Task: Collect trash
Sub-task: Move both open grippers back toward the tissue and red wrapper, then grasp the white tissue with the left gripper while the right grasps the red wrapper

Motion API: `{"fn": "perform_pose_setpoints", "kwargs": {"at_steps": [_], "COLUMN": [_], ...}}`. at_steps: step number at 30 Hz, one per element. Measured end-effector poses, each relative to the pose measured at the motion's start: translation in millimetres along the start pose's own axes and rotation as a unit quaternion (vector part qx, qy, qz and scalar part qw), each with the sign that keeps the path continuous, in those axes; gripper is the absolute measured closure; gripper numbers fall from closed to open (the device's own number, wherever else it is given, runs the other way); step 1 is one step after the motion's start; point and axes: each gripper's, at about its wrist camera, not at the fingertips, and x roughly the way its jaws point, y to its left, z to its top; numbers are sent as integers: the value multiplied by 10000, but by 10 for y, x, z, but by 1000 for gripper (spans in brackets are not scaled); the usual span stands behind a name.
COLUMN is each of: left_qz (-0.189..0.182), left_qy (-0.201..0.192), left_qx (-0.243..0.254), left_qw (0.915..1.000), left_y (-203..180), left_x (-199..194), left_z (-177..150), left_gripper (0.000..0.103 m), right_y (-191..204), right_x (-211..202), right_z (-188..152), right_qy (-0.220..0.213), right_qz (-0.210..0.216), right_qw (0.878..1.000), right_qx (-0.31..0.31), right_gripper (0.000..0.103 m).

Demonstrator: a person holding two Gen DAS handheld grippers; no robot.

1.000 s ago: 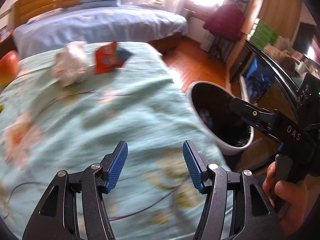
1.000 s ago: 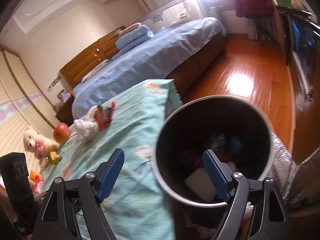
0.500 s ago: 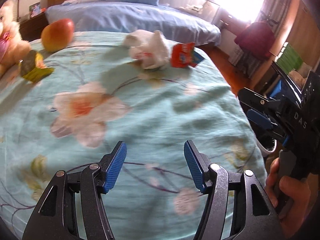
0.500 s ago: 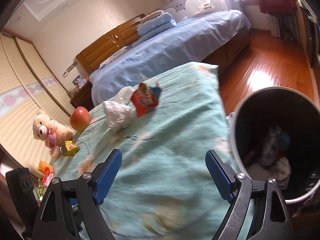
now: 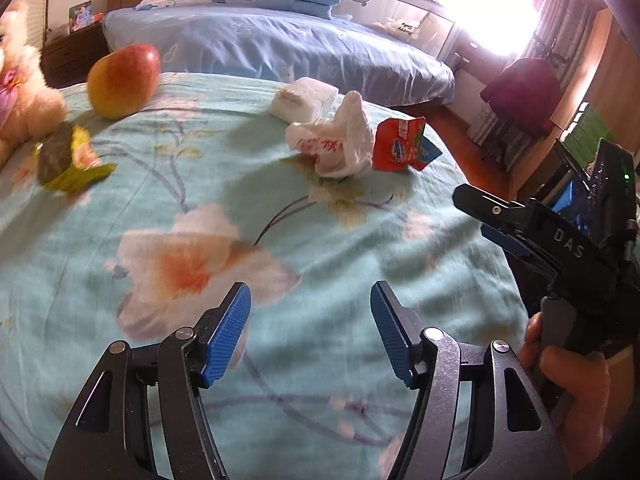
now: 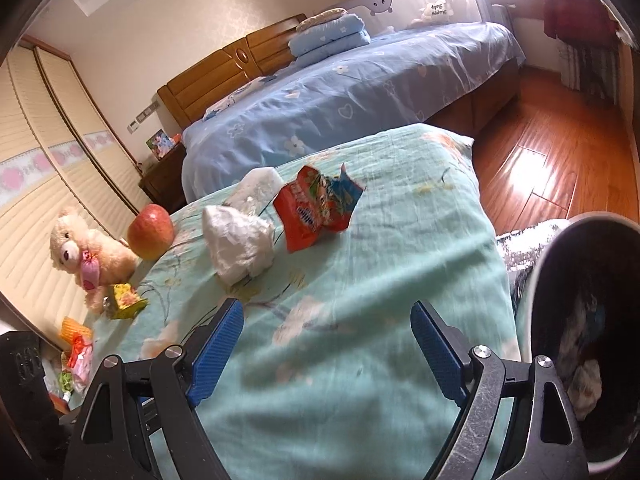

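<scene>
On the teal floral bedspread (image 5: 320, 240) lie a crumpled white plastic bag (image 5: 340, 140) (image 6: 240, 240), a red snack wrapper (image 5: 400, 148) (image 6: 316, 208) beside it, a white tissue pack (image 5: 304, 98) (image 6: 256, 188) behind them and a yellow-green wrapper (image 5: 68, 160) (image 6: 126, 300) at the left. My left gripper (image 5: 310, 328) is open and empty, well short of the bag. My right gripper (image 6: 326, 344) is open and empty over the bedspread, also seen from the left wrist (image 5: 520, 224). The dark trash bin (image 6: 580, 340) with rubbish inside stands at the right edge.
A red-yellow apple (image 5: 122, 80) (image 6: 150, 230) and a teddy bear (image 6: 88, 252) (image 5: 20, 100) sit at the far left. More small wrappers (image 6: 78, 352) lie near the left edge. A blue bed (image 6: 360, 92) and wooden floor (image 6: 540, 168) lie beyond.
Both grippers swung left, away from the trash bin and toward the trash on the bedspread. The bin has slid out of the left view and to the right edge of the right view.
</scene>
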Motion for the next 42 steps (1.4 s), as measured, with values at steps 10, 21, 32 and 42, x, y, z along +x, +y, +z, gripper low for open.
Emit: {"fn": "perform_pose_setpoints", "kwargs": {"at_steps": [10,21,32,42], "left_qz": [-142,-131,-259,-471], "left_qy": [-80,-151,-181,-186], "left_qx": [81,163,3,-25], "left_qw": [9998,9997,9995,9987], "left_y": [-187,-240,-142,-213], "left_x": [399,707,467,134], "left_z": [505,737,518,131], "left_gripper": [39,69,90,91], "right_y": [-142,-156,0,-107], "right_x": [402,645,566,115], "right_z": [387,607,447,27], "right_qy": [166,366,432,308], "right_qz": [106,391,360,472], "right_qw": [9998,9983,9970,9983], "right_qx": [-96,-236,-529,-154], "right_gripper": [25,46,85,85]}}
